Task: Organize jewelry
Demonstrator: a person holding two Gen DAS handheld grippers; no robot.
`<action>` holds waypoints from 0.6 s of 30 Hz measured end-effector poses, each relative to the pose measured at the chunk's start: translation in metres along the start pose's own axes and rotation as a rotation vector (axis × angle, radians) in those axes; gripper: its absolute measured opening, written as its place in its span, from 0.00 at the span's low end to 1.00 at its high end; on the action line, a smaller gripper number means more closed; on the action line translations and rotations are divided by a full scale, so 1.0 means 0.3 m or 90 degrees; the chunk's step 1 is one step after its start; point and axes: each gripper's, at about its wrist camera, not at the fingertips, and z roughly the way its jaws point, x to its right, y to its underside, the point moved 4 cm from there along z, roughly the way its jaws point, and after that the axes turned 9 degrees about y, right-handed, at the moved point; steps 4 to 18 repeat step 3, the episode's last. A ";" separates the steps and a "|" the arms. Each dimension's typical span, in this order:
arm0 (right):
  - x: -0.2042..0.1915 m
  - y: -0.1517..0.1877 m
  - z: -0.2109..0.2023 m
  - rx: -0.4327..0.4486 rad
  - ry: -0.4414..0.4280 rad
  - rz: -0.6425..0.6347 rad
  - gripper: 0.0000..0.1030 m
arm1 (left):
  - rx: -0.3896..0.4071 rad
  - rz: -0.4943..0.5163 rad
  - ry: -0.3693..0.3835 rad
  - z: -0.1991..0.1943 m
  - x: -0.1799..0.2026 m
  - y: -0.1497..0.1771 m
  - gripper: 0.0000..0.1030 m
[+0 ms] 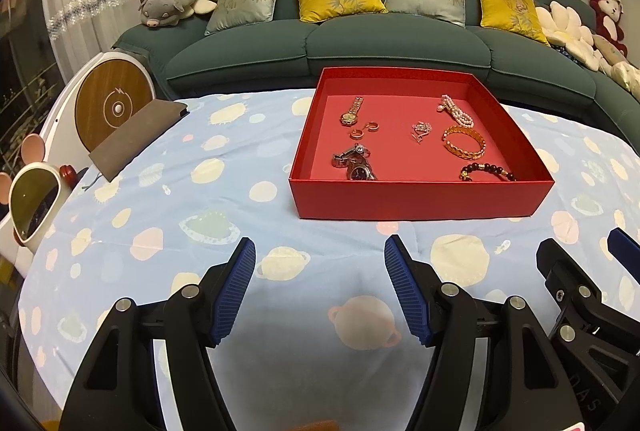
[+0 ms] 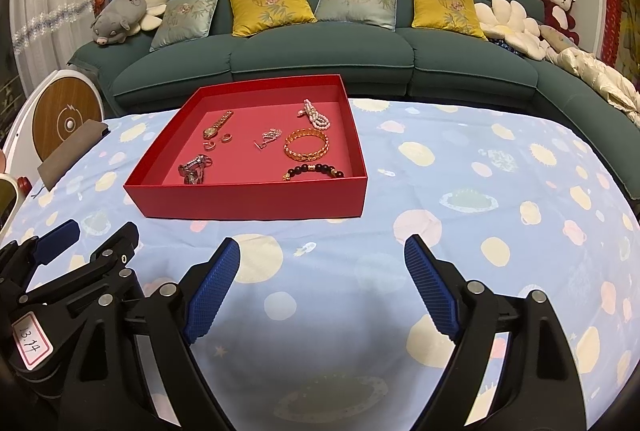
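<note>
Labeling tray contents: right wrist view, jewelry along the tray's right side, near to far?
Dark bead bracelet → gold bangle → pearl bracelet, all inside the red tray.

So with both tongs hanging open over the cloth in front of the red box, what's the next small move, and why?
Probably ease the right tongs forward over the shallow red cardboard box toward the dark beaded bracelet. Both they and the left tongs are open and empty, short of the box, and that bracelet lies nearest the front wall on the right side.
</note>
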 end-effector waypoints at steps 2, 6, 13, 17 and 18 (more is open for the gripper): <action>0.001 0.002 0.001 0.000 0.001 0.003 0.80 | 0.000 -0.001 0.003 0.001 -0.001 0.001 0.62; 0.002 0.003 0.001 0.000 0.002 0.005 0.81 | 0.000 -0.001 0.003 0.002 -0.002 0.000 0.62; 0.002 0.003 0.001 0.000 0.002 0.005 0.81 | 0.000 -0.001 0.003 0.002 -0.002 0.000 0.62; 0.002 0.003 0.001 0.000 0.002 0.005 0.81 | 0.000 -0.001 0.003 0.002 -0.002 0.000 0.62; 0.002 0.003 0.001 0.000 0.002 0.005 0.81 | 0.000 -0.001 0.003 0.002 -0.002 0.000 0.62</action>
